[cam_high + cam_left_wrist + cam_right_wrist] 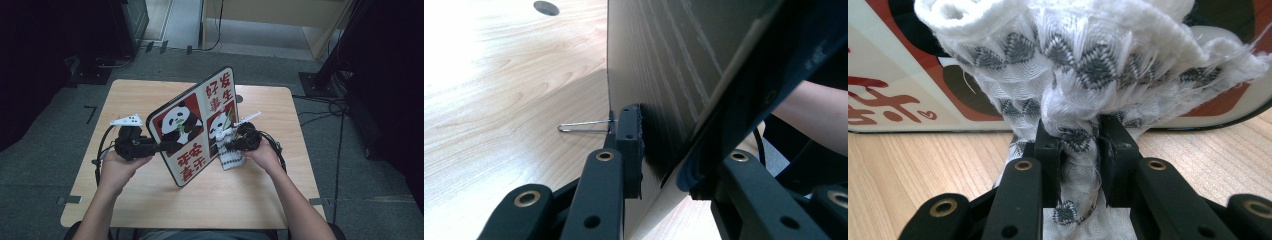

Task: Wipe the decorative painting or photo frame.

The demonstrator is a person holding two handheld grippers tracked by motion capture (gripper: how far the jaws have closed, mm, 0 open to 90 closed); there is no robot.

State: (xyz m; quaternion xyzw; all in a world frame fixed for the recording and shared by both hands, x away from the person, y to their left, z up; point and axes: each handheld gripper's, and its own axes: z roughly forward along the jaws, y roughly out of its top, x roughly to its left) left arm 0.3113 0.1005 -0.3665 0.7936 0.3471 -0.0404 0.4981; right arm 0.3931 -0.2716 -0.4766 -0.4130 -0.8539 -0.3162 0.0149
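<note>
Currently left hand-held gripper [167, 146] pinches the panda board's [192, 125] edge, tilted above the worktop [150, 200]; right hand-held gripper [1075, 135] pinches a patterned cloth [1088, 55] against the board.

High view overhead, facing forward-down; both gripper views close, sharing the panda board [192, 127] and table [135, 95].

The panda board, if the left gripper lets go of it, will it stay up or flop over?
The panda board looks stiff and flat, tilted on its lower edge on the table, so it would probably tip over. The left gripper clamps its edge. Its glossy face may slide under the cloth.
</note>
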